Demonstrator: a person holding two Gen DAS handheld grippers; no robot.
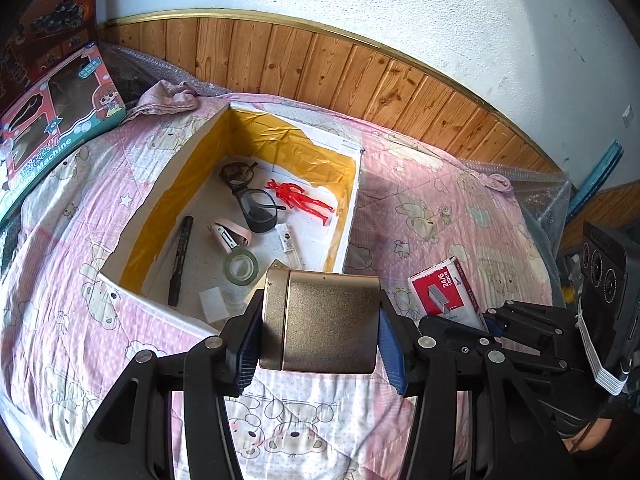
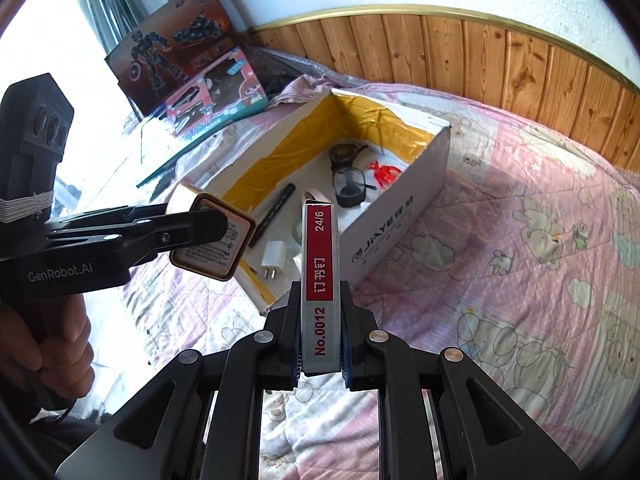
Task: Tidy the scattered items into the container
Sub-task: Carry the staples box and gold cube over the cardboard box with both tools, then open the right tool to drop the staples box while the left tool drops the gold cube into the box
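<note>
The white cardboard box, lined inside with yellow tape, sat open on the bed's pink quilt, and it already held a red figure, glasses, a black marker, a tape roll and a white charger plug. I had both carries under way at once. My left gripper had its fingers pinched on a gold tin, held above the quilt at the box's near edge. My right gripper had its fingers pressed against the flat sides of a red staple box, upright and clear of the quilt, just short of the box's near wall. I judged this the transport step. Next, each load needed carrying over the rim to a bare patch of floor inside, one after the other so the grippers did not collide, before the fingers spread.
</note>
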